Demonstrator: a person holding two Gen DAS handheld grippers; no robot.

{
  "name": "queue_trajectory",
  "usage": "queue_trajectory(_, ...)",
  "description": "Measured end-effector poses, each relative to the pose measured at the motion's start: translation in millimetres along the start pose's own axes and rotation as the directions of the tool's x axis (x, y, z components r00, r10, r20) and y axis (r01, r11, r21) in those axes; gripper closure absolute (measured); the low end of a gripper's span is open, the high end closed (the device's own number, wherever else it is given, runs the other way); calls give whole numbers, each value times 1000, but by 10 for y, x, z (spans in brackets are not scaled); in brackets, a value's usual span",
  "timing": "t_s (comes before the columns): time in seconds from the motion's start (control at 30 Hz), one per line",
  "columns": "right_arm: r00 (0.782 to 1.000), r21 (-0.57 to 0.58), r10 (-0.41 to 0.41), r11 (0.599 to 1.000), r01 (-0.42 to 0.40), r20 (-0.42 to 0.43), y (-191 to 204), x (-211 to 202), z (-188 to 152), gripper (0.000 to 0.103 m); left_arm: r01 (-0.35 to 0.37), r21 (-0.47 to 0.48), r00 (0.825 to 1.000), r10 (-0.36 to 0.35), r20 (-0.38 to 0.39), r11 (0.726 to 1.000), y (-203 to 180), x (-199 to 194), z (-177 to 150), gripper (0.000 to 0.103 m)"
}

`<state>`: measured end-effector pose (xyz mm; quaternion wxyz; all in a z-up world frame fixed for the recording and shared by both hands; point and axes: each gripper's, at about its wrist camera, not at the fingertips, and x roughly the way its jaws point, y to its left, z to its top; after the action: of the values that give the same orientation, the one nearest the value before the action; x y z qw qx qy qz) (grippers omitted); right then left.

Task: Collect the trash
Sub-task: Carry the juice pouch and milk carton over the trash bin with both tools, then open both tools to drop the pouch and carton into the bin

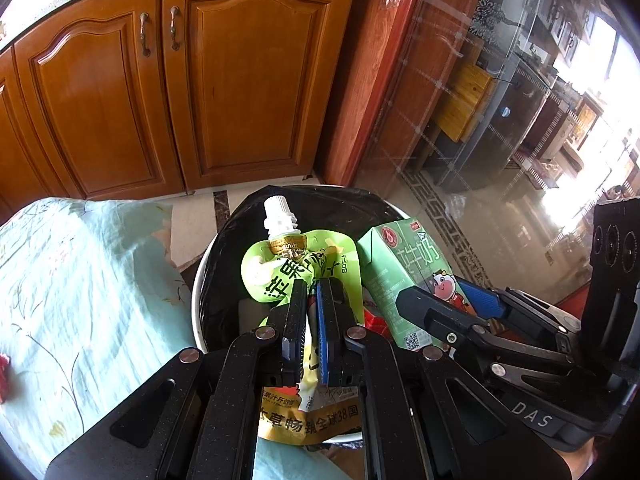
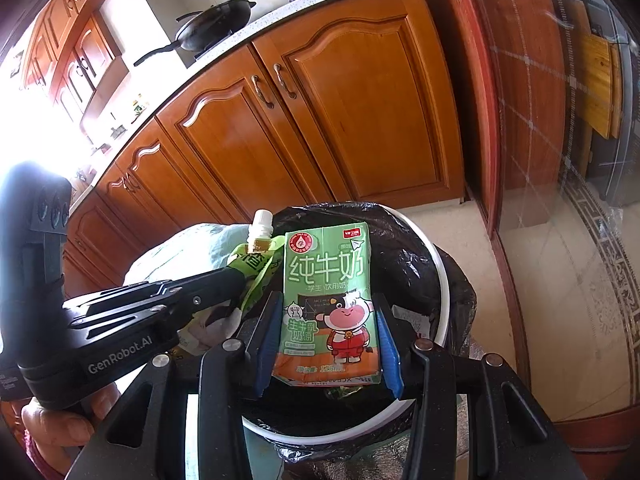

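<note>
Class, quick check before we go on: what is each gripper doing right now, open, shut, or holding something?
Left gripper: shut on the green drink pouch, over the bin.
Right gripper: shut on the green milk carton, also over the bin.

The milk carton [image 2: 328, 304], clamped between the fingers of the right claw [image 2: 326, 344], reads "纯牛奶" in large white characters across its green face, with "学生 饮用奶" in smaller print beneath; beside the cartoon cow stands "生牛乳奶源", and near the bottom edge a volume that looks like "125mL". A small QR code sits on its side panel. The juice pouch [image 1: 296, 264], pinched in the left claw [image 1: 312, 320], shows black characters only partly readable, "果" among them, and on its gold lower part "畅销全球38国". The left claw's black body reads "GenRobot.AI"; the right claw's body reads "DAS".
</note>
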<state>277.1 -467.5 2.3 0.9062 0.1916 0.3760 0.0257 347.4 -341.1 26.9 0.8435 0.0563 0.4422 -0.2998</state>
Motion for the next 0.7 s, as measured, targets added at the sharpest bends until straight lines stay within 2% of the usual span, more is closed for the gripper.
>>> queue_trajectory(0.7,1000,14,-3,1000,3,-24,-87,97,34,59,-12,5,999,12,-39,1000,-67,198,16,98)
